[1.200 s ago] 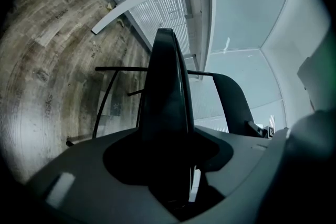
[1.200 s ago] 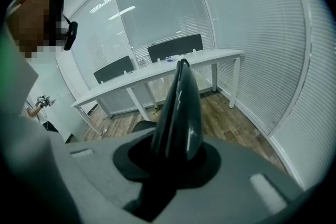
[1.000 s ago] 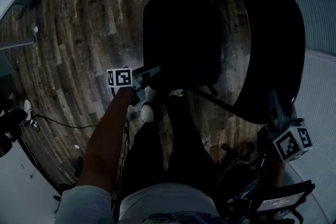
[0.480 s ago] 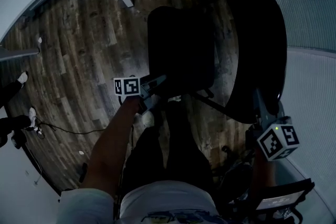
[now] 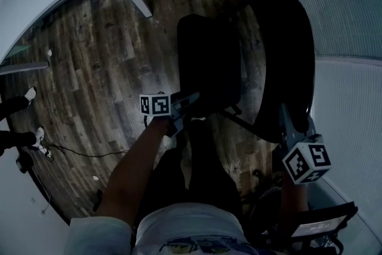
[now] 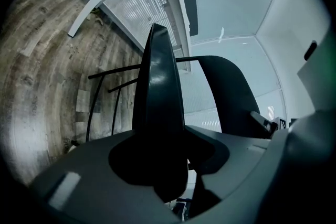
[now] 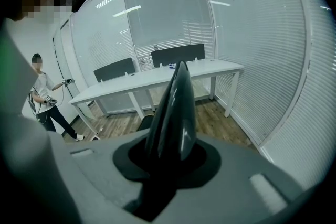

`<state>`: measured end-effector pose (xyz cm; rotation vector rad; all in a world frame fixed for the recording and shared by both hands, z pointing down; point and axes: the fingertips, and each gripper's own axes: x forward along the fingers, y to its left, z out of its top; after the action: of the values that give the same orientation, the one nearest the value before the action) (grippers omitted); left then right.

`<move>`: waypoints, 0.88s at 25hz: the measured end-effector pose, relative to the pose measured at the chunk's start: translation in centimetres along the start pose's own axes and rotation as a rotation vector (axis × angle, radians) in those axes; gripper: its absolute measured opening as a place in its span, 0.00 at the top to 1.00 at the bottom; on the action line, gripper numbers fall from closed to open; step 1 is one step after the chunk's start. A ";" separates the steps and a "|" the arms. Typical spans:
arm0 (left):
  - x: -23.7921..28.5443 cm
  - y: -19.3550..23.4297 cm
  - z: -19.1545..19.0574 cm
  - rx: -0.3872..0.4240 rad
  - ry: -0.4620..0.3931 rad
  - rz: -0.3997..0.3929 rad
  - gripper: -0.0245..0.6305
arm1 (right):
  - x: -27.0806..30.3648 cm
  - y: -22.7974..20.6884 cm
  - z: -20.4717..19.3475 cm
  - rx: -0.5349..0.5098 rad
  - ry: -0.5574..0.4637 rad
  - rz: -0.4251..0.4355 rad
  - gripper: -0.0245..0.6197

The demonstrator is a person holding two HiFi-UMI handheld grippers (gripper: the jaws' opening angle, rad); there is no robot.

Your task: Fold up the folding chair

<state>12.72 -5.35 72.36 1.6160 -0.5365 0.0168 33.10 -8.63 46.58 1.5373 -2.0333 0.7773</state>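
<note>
Head view: black folding chair (image 5: 239, 63), seemingly part-folded, on the wooden plank floor (image 5: 89, 68).
Your left gripper (image 5: 192, 98), jaws just closing, pinches the seat (image 6: 157, 102) edge to raise it; your right gripper (image 5: 286, 121) clamps the backrest (image 7: 176, 107) top to steady it.

Wood plank floor (image 5: 89, 68) across left and centre of the head view; thin cable (image 5: 77, 151) trailing at lower left. Right gripper view: long white table (image 7: 157, 77) mid-frame, two dark chair backs (image 7: 177, 53) behind it, slatted blinds (image 7: 262, 60) at right, person (image 7: 44, 99) standing at left edge
</note>
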 end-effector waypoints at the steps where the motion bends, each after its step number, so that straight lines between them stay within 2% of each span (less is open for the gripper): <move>1: 0.2 -0.6 0.0 0.002 0.003 -0.002 0.71 | -0.2 0.1 0.2 -0.001 0.000 -0.003 0.85; 12: 3.2 -5.3 -0.7 0.021 0.043 0.019 0.74 | -1.2 0.9 1.0 -0.007 -0.005 -0.025 0.84; 22: 5.9 -8.3 -1.5 0.042 0.062 0.105 0.75 | -1.9 1.1 1.4 -0.012 -0.010 -0.037 0.84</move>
<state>21.34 -5.77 66.64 1.6213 -0.5758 0.1571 32.52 -8.01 44.11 1.5712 -2.0073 0.7432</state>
